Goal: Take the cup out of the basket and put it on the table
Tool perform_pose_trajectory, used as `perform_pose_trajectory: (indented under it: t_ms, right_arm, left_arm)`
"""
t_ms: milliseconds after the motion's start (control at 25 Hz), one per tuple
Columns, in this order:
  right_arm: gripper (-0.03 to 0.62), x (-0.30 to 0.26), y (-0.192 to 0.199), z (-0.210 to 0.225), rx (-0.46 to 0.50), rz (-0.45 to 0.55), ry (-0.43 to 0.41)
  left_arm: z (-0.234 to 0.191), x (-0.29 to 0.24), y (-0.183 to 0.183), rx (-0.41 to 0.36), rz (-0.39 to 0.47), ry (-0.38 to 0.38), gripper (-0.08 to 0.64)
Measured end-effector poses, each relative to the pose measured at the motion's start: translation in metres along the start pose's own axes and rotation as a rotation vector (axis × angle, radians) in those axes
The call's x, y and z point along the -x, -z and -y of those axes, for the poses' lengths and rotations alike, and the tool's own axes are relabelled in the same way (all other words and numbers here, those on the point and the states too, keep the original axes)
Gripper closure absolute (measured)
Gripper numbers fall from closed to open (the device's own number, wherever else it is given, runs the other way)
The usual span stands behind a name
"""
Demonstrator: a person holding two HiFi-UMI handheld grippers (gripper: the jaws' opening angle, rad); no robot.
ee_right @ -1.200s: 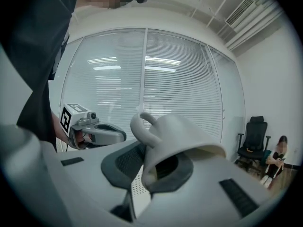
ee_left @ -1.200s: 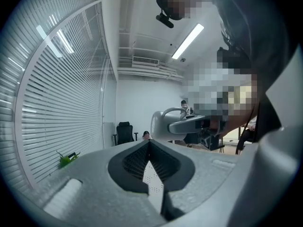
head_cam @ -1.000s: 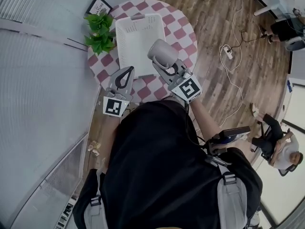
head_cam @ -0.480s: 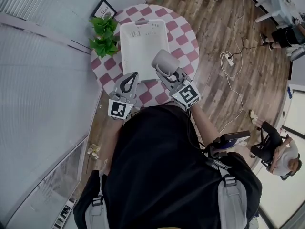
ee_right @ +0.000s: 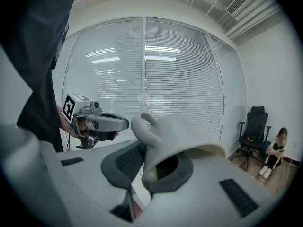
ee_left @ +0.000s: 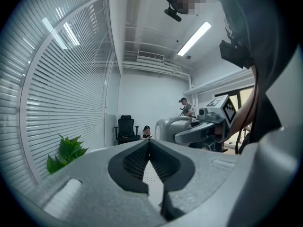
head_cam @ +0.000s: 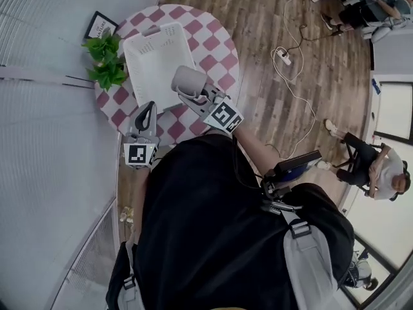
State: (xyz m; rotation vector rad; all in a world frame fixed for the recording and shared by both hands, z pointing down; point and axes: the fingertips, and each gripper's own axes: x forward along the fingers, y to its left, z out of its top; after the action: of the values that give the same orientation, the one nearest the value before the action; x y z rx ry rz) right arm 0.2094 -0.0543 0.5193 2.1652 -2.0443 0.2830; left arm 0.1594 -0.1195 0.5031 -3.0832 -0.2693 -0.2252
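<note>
Head view over table (head_cam: 211,42), gripper views level, sharing blinds (ee_left: 52,103)

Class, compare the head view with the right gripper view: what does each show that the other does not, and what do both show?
Only the head view: the white basket on the checkered table, with the plant beside it.
Only the right gripper view: the handle of the cup, and the right gripper with its jaws pinching the cup's wall.
Both: the cup in the right gripper, and the left gripper.
</note>
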Motion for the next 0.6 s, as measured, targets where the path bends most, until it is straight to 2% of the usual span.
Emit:
perform_pose_trajectory:
  t_ms: [240, 600]
  right_arm:
    - [0.549, 0.002, 0.008, -0.005, 0.017, -0.014, 0.009]
    - [0.549, 0.002, 0.015, -0.007, 0.016, -0.029, 0.004]
  left_arm:
    - [0.005, 0.001, 0.01, 0.002, -0.011, 0.024, 0.555]
    - [0.003, 0.003, 0.005, -0.003, -0.007, 0.018, 0.555]
